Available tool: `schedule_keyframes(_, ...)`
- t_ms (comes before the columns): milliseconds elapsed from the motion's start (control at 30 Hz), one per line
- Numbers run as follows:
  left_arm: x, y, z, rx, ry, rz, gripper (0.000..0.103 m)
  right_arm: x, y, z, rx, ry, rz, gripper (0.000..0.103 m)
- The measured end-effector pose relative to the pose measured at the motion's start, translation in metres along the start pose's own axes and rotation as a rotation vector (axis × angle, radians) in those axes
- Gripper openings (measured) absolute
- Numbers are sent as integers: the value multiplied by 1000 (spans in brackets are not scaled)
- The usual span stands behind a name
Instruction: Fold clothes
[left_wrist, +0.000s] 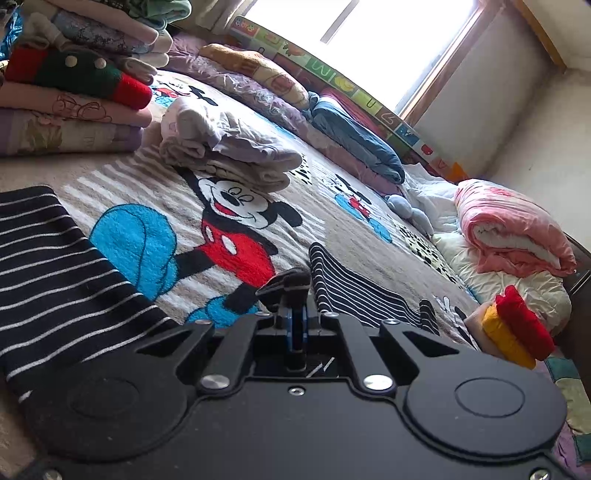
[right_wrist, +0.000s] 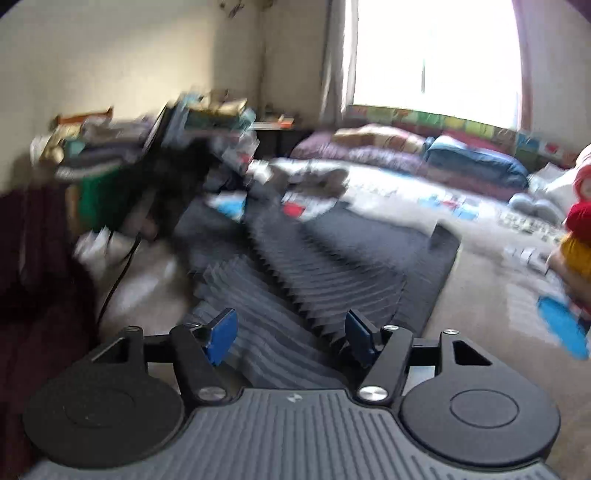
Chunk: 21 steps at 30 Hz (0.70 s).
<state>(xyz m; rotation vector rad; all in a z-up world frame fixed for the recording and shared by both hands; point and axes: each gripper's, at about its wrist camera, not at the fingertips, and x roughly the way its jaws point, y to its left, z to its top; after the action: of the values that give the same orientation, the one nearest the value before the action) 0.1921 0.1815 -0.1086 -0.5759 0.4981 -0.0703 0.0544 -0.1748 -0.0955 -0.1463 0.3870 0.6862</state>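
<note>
While the striped garment (right_wrist: 317, 266) lies spread on the cartoon blanket (left_wrist: 229, 206), the 2 grippers stand at different places on it. In the left wrist view the left gripper (left_wrist: 297, 291) has its jaws pressed together, and a small dark fold of the striped cloth seems to be pinched at the tips; the pinch itself is partly hidden by the fingers. In the right wrist view the right gripper (right_wrist: 291, 336) has its 2 blue pads (right_wrist: 221, 334) well apart, and nothing is between them. The garment is directly in front of this gripper and below it, and its long axis runs away from the camera, a little toward the left, to the far end of the bed. The picture is blurred, so the edges of the cloth are not sharp. As a judgement, the right gripper is the free one, and the next grasp depends on reaching the near edge just under its pads.
</note>
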Motion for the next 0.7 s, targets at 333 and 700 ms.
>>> schedule_keyframes(333, 4, 4, 3, -14, 18, -20, 2, 120, -101, 18, 245, 198, 132, 83)
schedule_keyframes(700, 1, 11, 7, -43, 20, -62, 2, 151, -151, 36, 297, 262, 257, 85)
